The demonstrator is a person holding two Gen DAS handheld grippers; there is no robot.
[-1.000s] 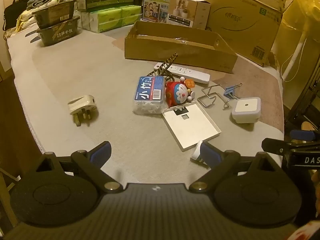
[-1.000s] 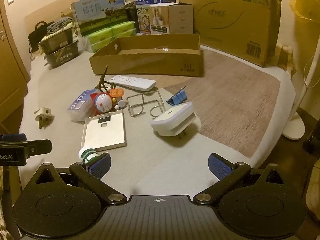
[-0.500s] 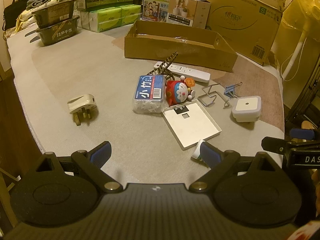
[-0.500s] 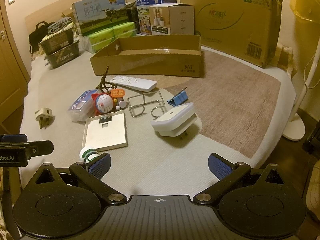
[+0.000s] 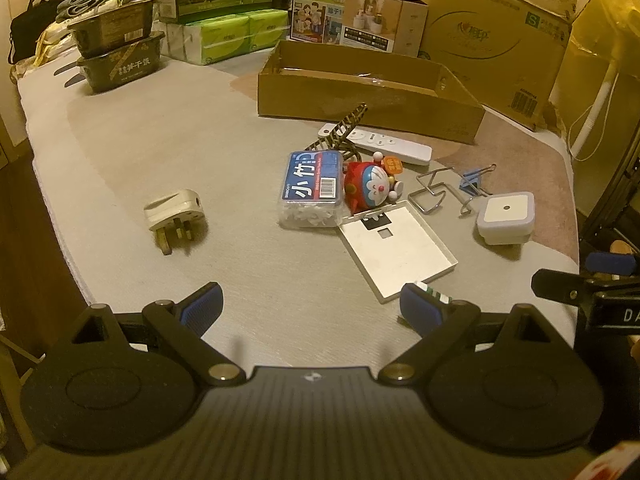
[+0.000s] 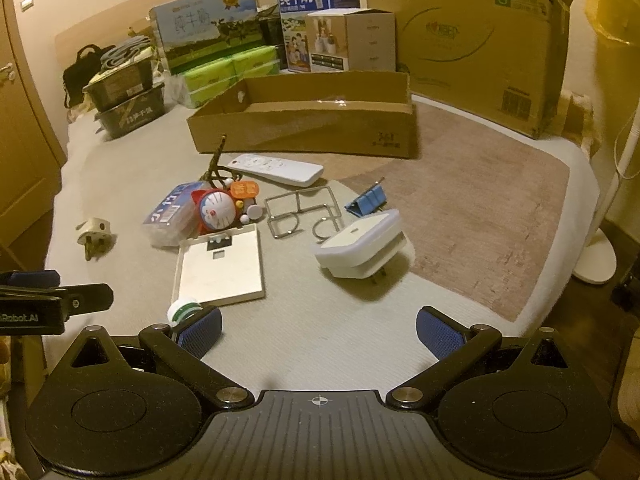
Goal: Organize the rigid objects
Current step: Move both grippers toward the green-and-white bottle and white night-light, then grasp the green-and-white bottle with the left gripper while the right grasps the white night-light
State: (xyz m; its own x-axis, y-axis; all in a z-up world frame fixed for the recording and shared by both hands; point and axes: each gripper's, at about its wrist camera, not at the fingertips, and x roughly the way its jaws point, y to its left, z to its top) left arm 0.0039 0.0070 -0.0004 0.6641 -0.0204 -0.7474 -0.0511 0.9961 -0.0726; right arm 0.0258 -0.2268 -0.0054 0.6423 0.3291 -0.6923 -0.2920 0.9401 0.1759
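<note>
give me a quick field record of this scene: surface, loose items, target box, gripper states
surface: grey mat on a table
target box: open shallow cardboard tray, behind the items; contents not visible
loose items: UK plug, toothpick box, Doraemon toy, white remote, wire rack, blue binder clip, night light, white plate
left gripper: open, empty
right gripper: open, empty
</note>
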